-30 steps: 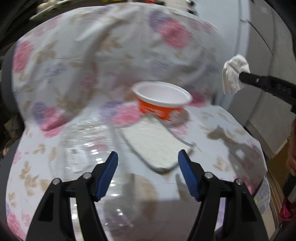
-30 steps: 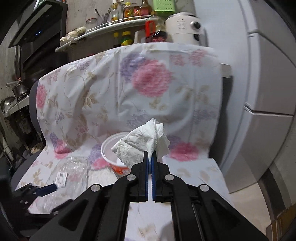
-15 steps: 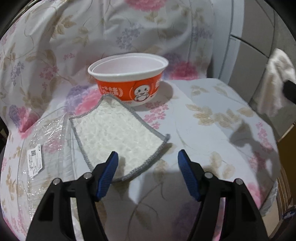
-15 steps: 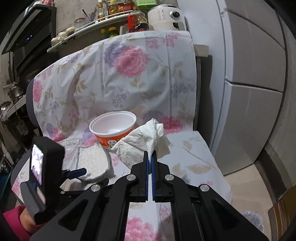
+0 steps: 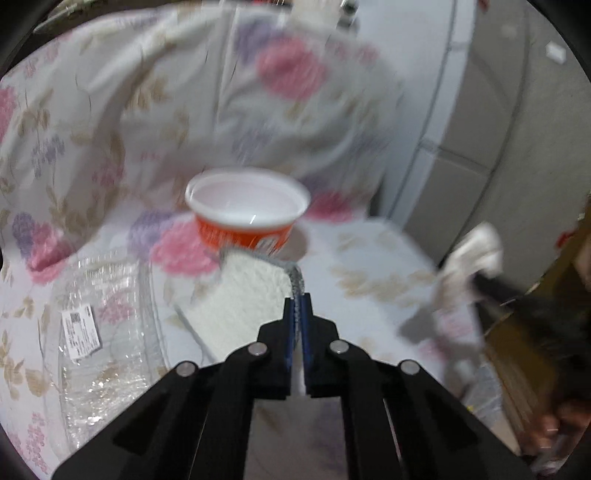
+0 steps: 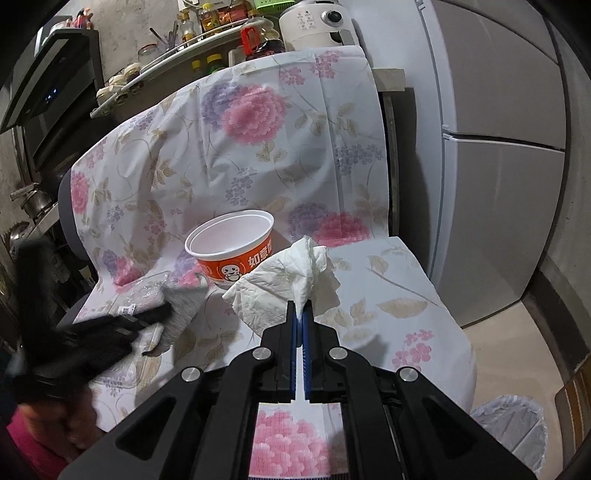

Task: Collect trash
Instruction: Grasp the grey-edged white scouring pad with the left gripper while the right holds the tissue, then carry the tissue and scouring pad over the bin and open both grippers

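Observation:
My left gripper (image 5: 298, 306) is shut on the edge of a white grey-edged cloth pad (image 5: 251, 291), lifted off the flowered chair cover. Behind it stands an orange-and-white paper bowl (image 5: 247, 210), empty. A clear plastic wrapper with a label (image 5: 99, 325) lies to the left. My right gripper (image 6: 300, 314) is shut on a crumpled white tissue (image 6: 284, 280) held above the seat, in front of the bowl (image 6: 232, 247). The left gripper (image 6: 162, 314) with the pad shows blurred at left in the right wrist view. The tissue (image 5: 469, 258) shows at right in the left wrist view.
A flowered sheet (image 6: 258, 147) covers the chair. A grey fridge (image 6: 498, 147) stands to the right. A bin lined with a plastic bag (image 6: 513, 424) sits on the floor at lower right. A shelf with bottles (image 6: 207, 33) is behind.
My left gripper closed on the cloth pad's edge and lifted it. My right gripper, still holding the tissue, pulled back and to the right.

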Tool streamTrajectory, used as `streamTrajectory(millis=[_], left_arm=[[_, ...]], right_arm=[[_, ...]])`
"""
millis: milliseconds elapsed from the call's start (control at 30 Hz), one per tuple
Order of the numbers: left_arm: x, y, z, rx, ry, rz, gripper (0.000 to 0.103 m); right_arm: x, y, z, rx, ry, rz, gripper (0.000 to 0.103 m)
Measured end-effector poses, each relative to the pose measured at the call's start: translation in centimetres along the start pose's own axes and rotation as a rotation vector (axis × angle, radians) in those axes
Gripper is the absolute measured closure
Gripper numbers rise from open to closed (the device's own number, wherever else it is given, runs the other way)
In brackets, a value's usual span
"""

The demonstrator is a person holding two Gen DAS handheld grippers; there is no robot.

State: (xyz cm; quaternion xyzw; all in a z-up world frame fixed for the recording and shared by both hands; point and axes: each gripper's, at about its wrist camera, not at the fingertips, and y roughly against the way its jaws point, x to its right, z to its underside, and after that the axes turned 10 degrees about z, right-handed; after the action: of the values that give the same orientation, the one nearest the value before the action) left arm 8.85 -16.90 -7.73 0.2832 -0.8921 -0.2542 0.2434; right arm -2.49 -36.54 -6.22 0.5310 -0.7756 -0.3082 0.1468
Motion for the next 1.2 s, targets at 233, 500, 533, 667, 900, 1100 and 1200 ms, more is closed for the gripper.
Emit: streamTrajectory(millis=[233,500,533,667,900,1100,1200], left_arm=[[1.8,5.2,-0.5,0.122,-0.007,0.093,0.1],[0.4,5.6,1.3,0.118,0.032,0.085,0.1],[0.2,5.9,1.3,0.123,0.034,0.088,0.1],[0.1,6.7,1.1,0.148,0.027,0.097,0.1],[2.8,6.5,0.6,0.155,-0.038,0.145,0.1],[8.3,4.8,0.0,0.145,-0.136,0.249,0.1],[11.6,3.5,0.1,0.127,-0.184,0.324,0.1]], right_arm=[[0.3,1.7,0.7,-0.003,0.005,0.023,0.1],[-0.1,1.9,1.8,-0.041,0.027,0.032,0.1],[-0.2,1.8,1.8,-0.044,0.028,0.031,0.1],[-0.6,1.5,1.8,-0.05,0.029,0.027,0.1],[1.0,2.4,1.9,-0.022,0.005,0.056,0.1],[5.3,4.6,2.5,0.008,-0.046,0.135,0.1],[8.5,6.6,3.2,0.027,-0.079,0.206,0.1]])
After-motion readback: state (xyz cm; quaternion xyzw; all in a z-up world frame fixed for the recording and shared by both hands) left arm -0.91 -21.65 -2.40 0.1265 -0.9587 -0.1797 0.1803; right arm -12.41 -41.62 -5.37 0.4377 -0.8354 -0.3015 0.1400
